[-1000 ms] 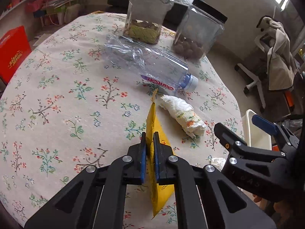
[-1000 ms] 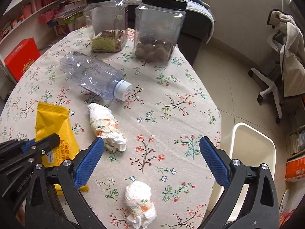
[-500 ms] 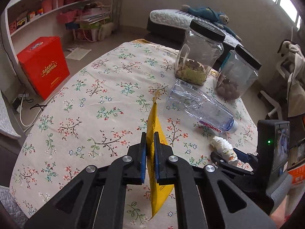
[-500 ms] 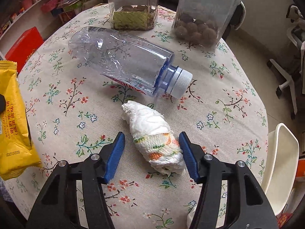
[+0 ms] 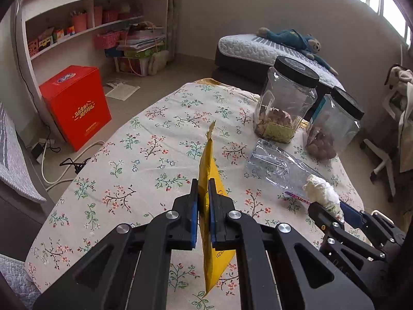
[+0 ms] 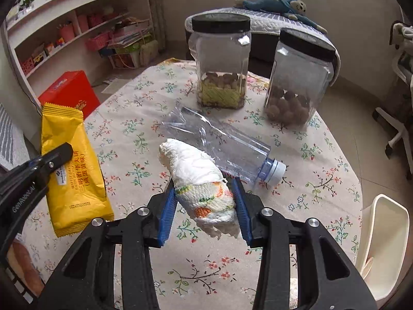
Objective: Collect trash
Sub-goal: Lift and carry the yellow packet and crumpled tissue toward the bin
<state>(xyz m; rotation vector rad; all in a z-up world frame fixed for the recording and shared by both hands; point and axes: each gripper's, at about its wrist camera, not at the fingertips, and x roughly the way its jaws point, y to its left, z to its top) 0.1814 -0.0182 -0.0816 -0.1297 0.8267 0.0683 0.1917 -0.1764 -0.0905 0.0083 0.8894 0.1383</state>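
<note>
My left gripper is shut on a yellow snack wrapper and holds it on edge above the floral tablecloth; the wrapper also shows in the right wrist view. My right gripper is shut on a crumpled white tissue wad with orange and green print, lifted off the table; it also shows in the left wrist view. An empty clear plastic bottle with a pale blue cap lies on its side just beyond the tissue.
Two clear jars with black lids stand at the table's far side. A white bin stands off the table's right edge. A red box and shelves are on the left; a swivel chair is at right.
My right gripper has closed on the tissue wad and lifted it off the table. My left gripper has risen and tilted up with the yellow wrapper.
</note>
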